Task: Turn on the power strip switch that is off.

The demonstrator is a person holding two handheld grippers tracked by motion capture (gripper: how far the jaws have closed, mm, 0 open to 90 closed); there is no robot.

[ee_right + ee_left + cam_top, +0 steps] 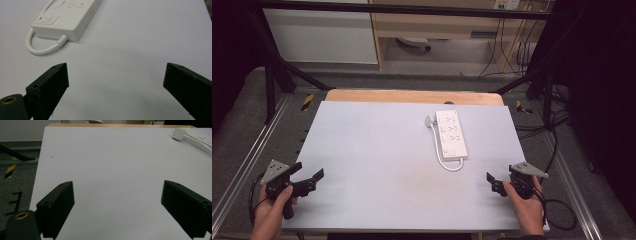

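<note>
A white power strip (451, 135) lies flat on the white table top (377, 165), toward the far right part of it, its long side running from the far edge toward the person. Its white cable (446, 162) leaves the near end, curls in a short loop on the board and runs back along the strip's left side to a white plug (430, 120) lying just beside the far end. In the right gripper view the strip's near end shows a switch with a small red mark, and the cable loop touches the board beside it. The right gripper (493, 182) rests at the near right edge of the table, well apart from the strip, its jaws spread wide with bare board between them. The left gripper (310, 174) sits at the near left corner, farther still from the strip, jaws likewise spread and holding nothing. Bare board lies between either gripper and the strip. Beyond the board a strip of wooden table edge (412, 96) shows, with a dark metal frame (272, 75) around and cables (512, 45) on the floor behind.
</note>
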